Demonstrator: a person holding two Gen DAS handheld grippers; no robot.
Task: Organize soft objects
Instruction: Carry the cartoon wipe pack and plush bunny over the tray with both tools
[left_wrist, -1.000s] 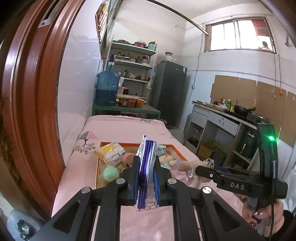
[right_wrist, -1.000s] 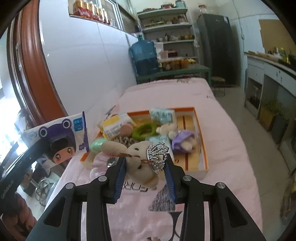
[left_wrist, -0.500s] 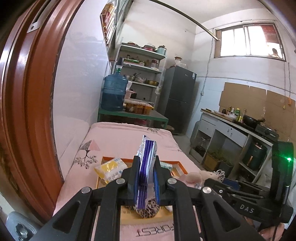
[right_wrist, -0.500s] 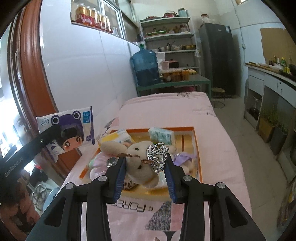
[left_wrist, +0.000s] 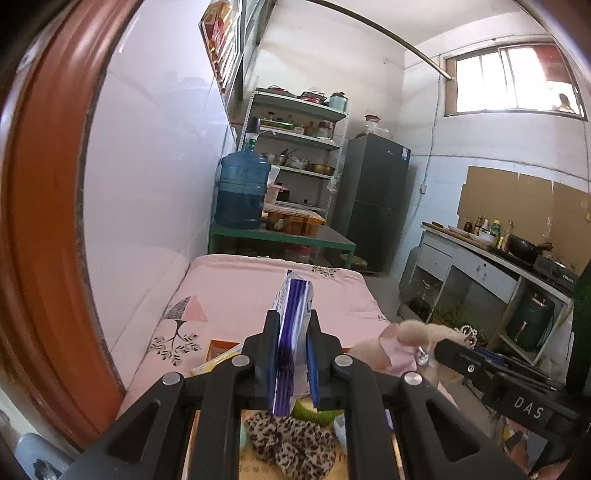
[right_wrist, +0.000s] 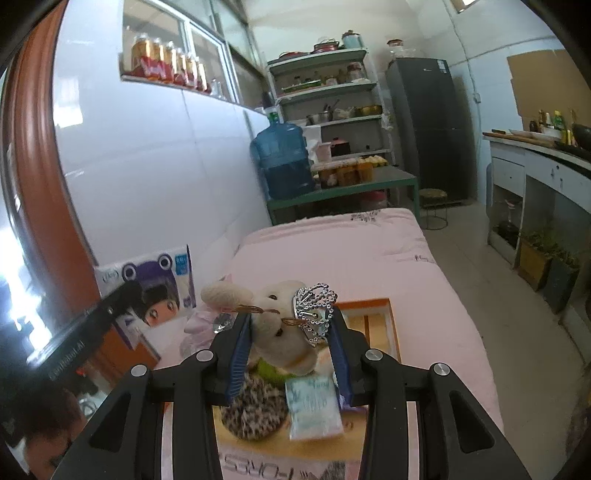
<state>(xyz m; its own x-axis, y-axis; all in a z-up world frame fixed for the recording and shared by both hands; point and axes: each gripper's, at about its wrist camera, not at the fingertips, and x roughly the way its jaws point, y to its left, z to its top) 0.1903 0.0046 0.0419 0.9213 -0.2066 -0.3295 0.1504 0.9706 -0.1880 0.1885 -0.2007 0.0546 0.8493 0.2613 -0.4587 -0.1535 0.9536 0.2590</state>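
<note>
Above the orange tray on the bed, your left gripper clamps the tissue pack and your right gripper clamps the plush bunny, both clear for sorting.

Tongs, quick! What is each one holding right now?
Left tongs: closed on the purple tissue pack.
Right tongs: closed on the plush bunny wearing a silver crown.

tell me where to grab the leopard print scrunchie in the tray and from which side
Judging by its pose, take the leopard print scrunchie from straight above, pinching one side of its puffy ring. It lies flat in the orange tray, with the tissue pack close on its right, so its left edge looks freer.
</note>
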